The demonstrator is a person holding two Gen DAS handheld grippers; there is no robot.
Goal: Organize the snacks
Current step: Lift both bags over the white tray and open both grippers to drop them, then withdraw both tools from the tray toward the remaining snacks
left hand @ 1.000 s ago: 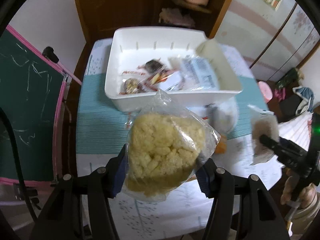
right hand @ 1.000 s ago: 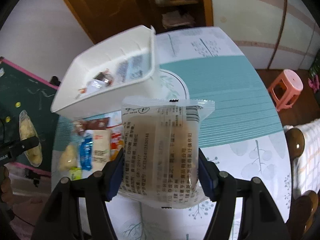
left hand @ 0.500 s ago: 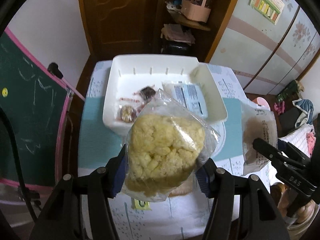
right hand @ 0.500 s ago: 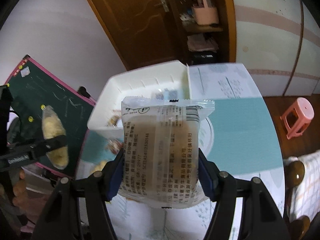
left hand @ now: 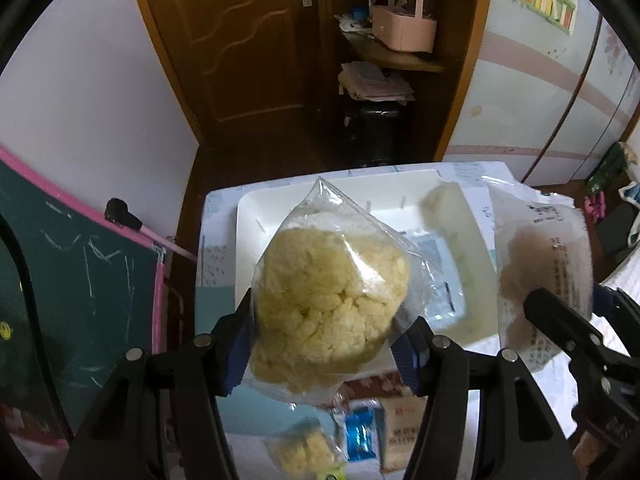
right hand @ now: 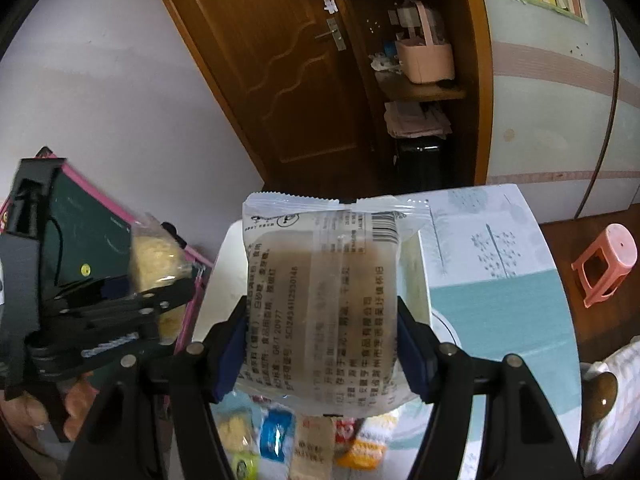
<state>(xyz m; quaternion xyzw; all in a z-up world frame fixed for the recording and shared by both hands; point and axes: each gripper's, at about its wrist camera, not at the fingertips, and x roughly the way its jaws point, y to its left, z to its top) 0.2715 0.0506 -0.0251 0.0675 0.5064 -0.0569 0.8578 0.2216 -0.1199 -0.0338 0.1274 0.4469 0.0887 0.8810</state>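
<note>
My left gripper [left hand: 326, 344] is shut on a clear bag of yellow puffed rice cake [left hand: 328, 300], held above the table in front of the white bin [left hand: 256, 208]. My right gripper [right hand: 320, 348] is shut on a brown bun in a printed wrapper [right hand: 324, 304], also lifted above the bin [right hand: 216, 292]. In the left wrist view the bun [left hand: 544, 276] and the right gripper [left hand: 572, 332] show at the right. In the right wrist view the rice cake bag [right hand: 156, 264] and the left gripper [right hand: 132, 304] show at the left. A blue-white packet [left hand: 440, 280] lies in the bin.
Several small snacks [right hand: 296, 440] lie on the table [right hand: 500, 292] near the front edge, among them a blue packet [left hand: 360, 432] and a yellow puffed piece [left hand: 304, 452]. A green chalkboard [left hand: 80, 280] stands left. A pink stool [right hand: 604, 264] and a wooden door [left hand: 248, 40] are beyond.
Both grippers rose and drew back from the bin with their snacks still held. The bin now looks smaller and farther below, and more of the door and shelf shows.
</note>
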